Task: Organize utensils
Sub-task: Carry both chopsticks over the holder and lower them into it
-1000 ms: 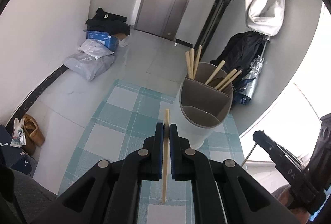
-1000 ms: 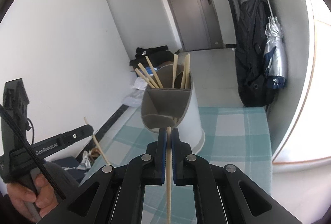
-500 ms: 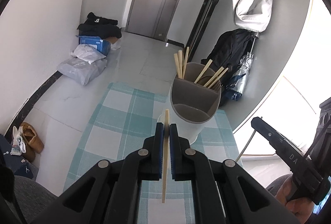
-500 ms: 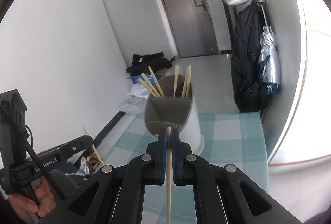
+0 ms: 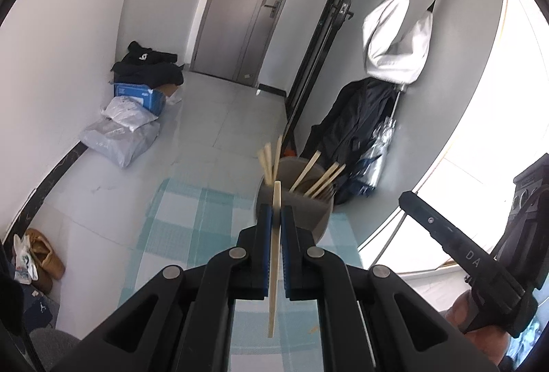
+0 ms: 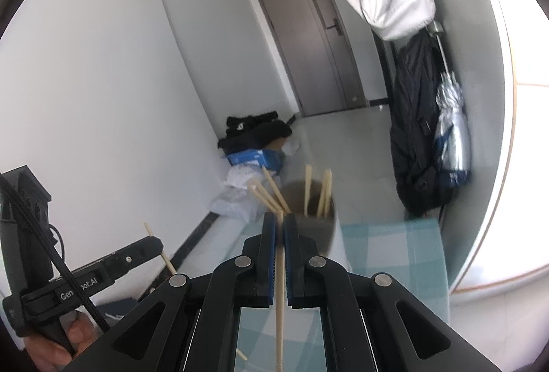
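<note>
Left hand-held gripper [image 5: 273, 217] clamped on one chopstick [image 5: 273, 269], right hand-held gripper [image 6: 280, 228] clamped on another chopstick [image 6: 279, 303]. Just beyond both, grey utensil holder [image 5: 308, 214] on the checked surface [image 5: 178, 221], more chopsticks [image 6: 267, 193] upright inside.

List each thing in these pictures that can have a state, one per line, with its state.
Left hand-held gripper: shut on a chopstick.
Right hand-held gripper: shut on another chopstick.
Utensil holder: upright on the checked cloth, chopsticks standing in it.
Door: closed.
White bag: hanging.
Umbrella: folded.
</note>
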Action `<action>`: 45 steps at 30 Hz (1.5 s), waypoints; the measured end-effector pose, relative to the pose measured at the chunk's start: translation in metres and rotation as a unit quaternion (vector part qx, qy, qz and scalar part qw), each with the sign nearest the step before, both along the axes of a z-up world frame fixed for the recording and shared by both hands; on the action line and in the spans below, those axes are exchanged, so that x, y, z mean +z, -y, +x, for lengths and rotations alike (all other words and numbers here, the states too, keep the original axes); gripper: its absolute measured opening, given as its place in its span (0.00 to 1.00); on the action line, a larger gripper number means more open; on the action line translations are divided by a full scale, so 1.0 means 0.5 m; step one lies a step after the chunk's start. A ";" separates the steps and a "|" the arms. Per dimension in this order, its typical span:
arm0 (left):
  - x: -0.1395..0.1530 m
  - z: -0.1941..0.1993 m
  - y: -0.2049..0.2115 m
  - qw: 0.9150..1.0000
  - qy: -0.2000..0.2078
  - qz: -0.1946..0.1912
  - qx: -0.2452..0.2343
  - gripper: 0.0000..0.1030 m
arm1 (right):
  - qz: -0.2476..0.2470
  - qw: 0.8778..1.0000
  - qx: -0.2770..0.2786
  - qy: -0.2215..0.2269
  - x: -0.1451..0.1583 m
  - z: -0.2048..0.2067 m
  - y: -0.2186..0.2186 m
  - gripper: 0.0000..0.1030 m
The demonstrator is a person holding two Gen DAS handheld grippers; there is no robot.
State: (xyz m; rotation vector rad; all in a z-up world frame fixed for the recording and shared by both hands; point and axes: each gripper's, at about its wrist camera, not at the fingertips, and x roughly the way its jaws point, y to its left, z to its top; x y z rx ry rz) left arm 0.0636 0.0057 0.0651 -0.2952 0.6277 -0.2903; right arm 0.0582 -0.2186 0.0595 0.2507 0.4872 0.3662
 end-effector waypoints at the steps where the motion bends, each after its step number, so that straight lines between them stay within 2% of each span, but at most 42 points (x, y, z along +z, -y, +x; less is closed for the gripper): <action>1: 0.011 0.005 0.000 1.000 0.003 -0.003 0.000 0.02 | 0.002 1.000 0.001 0.004 0.010 0.003 -0.001 0.04; 15: 0.111 0.098 0.014 0.999 0.034 -0.037 -0.004 0.02 | 0.009 0.999 0.008 0.047 0.142 0.103 0.014 0.04; 21: 0.132 0.154 0.023 0.998 0.043 -0.046 -0.002 0.02 | 0.010 0.998 0.006 0.057 0.170 0.164 0.021 0.04; 30: 0.118 0.240 0.033 0.998 0.052 -0.028 0.004 0.02 | 0.013 0.998 0.000 0.055 0.163 0.240 0.029 0.04; 35: 0.098 0.277 0.038 0.999 0.052 -0.014 0.002 0.02 | 0.009 0.998 -0.004 0.068 0.158 0.267 0.021 0.04; 45: 0.056 0.311 0.057 0.998 0.048 0.012 -0.040 0.02 | -0.026 0.995 0.000 0.094 0.117 0.289 -0.018 0.04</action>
